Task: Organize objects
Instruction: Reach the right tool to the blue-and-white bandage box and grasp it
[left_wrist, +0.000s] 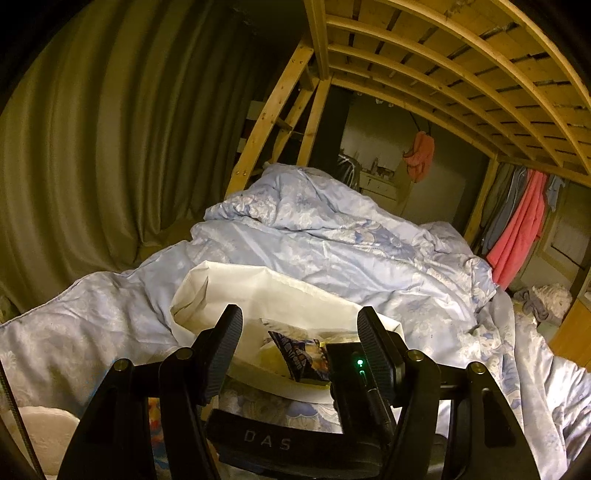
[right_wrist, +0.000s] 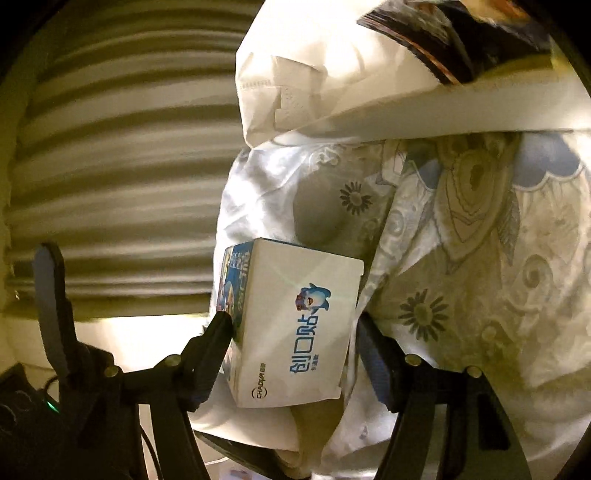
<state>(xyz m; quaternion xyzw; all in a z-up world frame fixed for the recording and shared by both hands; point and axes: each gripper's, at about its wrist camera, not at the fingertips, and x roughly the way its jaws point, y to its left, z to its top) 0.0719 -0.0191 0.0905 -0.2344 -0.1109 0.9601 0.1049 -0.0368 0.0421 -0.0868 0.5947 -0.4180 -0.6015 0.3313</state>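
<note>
Two grippers show, one per view. The right gripper has a white box with a blue cartoon figure and blue lettering between its jaws; the left jaw's pad touches the box's printed side, while the right pad sits just beside the opposite edge with a dark gap, so whether the jaws truly clamp it cannot be told. Behind the box lies a pale floral quilt, and above and beyond it the underside of a white bag, with a dark packet at the upper right edge. Left of the jaws, pleated curtain fills the background. The left gripper has its jaws wide apart, pressing on nothing. Between them, just ahead, the bag's mouth stands open, holding a dark blue snack packet and yellowish wrappers. A black device with a green light sits against the right jaw. Beyond the bag the rumpled quilt rises, then a wooden bunk frame and a pink garment hanging farther back.
</note>
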